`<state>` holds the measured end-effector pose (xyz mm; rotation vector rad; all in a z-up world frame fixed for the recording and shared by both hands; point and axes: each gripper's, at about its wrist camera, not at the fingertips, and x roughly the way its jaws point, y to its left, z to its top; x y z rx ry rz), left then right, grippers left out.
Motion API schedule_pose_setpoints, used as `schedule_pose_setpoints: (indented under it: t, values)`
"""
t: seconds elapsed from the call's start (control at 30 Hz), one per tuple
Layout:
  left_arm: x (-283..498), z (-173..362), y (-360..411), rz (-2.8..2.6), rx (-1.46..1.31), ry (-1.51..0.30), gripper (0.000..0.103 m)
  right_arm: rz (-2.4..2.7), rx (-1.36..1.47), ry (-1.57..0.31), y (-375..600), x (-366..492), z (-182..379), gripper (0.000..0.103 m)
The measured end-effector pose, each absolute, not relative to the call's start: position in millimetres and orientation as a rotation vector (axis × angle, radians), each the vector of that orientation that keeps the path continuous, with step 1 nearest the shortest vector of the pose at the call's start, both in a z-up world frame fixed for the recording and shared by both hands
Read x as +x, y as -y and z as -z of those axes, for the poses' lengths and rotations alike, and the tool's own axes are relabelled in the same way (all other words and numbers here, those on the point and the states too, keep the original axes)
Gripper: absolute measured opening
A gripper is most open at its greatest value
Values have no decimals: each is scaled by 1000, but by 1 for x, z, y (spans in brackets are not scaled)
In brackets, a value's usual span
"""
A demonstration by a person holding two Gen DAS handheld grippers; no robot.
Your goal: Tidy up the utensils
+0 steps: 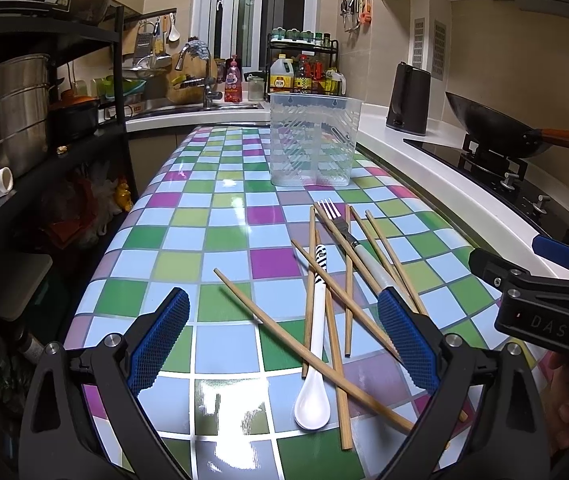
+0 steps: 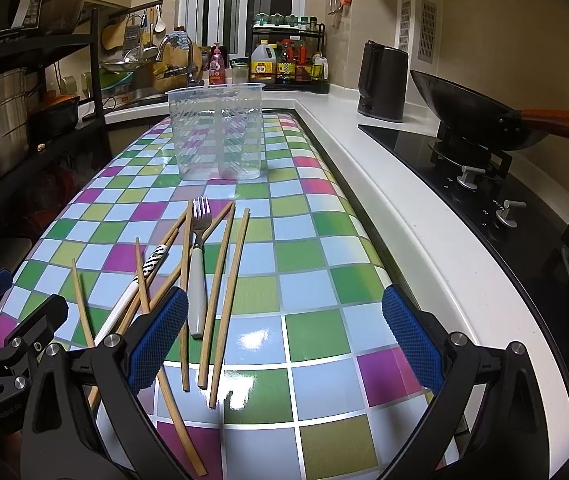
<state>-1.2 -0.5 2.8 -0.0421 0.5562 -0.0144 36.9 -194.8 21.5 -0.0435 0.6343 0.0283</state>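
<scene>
A loose pile of utensils lies on the checkered table [image 1: 220,240]: several wooden chopsticks [image 1: 348,280], a white spoon [image 1: 313,396] with a striped handle, and a fork [image 1: 340,228] with a white handle. A clear plastic utensil holder [image 1: 313,140] stands upright beyond them. My left gripper [image 1: 284,344] is open and empty, hovering above the near end of the pile. In the right wrist view the pile shows as chopsticks [image 2: 220,292], the fork [image 2: 198,276] and the spoon handle [image 2: 140,280], with the holder [image 2: 216,132] behind. My right gripper [image 2: 284,344] is open and empty, just right of the pile.
A white counter [image 2: 384,184] runs along the table's right side with a black kettle [image 2: 382,80], a stove and a wok [image 2: 480,116]. A dark shelf with pots [image 1: 8,112] stands on the left. The sink [image 1: 188,108] and bottles are at the back.
</scene>
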Motion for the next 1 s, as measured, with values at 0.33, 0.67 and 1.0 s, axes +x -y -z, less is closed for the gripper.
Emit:
schedule_pose_setpoints:
  t: [0.33,0.67,1.0]
  values:
    - [-2,-5,2,16,-43,-550,92,-31,-45,-633,194,37,-22,96]
    - [-4,-6,2,18,-45,-541,92,-32,-47,-632,194,36,-22,96]
    - [-4,-7,2,20,-44,-540,92,-31,-47,-632,194,36,-22,96]
